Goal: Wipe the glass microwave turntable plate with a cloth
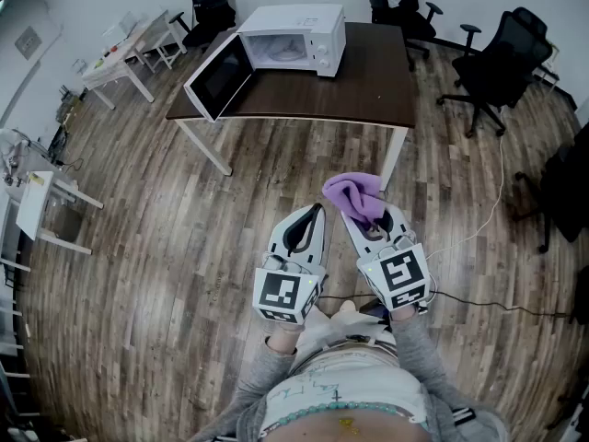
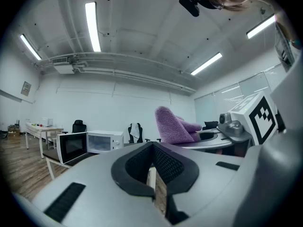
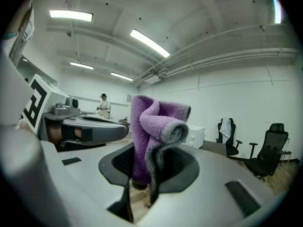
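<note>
The fuzzy purple cloth (image 1: 354,196) sits at the centre of the head view, bunched and standing up between the jaws of my right gripper (image 1: 371,223), which are clamped on it. Just to its left is my left gripper (image 1: 317,212), its jaws pressed together. Above both, in the upper middle of the frame, the white microwave (image 1: 293,35) stands on the dark brown table (image 1: 368,86) with its door (image 1: 219,76) swung open to the left; I cannot make out the glass plate inside.

Approach: I see bare wood floor (image 1: 184,247) up to the table (image 1: 368,86).
Microwave door (image 1: 219,79): hangs open left of the microwave (image 1: 294,21).
Right side: office chair (image 1: 502,63) near table.
</note>
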`<state>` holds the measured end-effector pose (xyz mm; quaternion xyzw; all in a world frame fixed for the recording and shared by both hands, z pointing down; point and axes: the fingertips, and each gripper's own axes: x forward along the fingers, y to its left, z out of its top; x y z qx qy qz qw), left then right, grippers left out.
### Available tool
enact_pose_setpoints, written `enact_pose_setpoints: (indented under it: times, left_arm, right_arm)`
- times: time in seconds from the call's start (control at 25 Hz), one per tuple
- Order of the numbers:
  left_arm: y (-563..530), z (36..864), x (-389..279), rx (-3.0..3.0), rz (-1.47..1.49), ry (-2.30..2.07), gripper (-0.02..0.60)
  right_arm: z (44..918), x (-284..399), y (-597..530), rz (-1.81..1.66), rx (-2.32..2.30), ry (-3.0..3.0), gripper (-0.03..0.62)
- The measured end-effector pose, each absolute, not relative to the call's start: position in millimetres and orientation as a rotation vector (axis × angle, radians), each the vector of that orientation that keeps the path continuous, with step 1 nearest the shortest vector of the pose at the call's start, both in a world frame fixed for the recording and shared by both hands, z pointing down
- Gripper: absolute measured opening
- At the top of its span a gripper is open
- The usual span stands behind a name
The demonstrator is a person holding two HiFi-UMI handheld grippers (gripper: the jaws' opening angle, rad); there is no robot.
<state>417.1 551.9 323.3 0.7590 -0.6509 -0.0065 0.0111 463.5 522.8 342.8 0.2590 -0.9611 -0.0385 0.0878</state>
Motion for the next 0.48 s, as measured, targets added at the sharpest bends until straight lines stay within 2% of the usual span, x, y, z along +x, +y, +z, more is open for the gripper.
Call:
enact_pose_setpoints:
  times: [0.48]
  left_arm:
    - [543.9,329.4,397.1,2.356,-0.026,-2.007,0.011]
  right_arm:
    - [352.0,447.2,512.9,-0.023,0.690,-2.880,0.114]
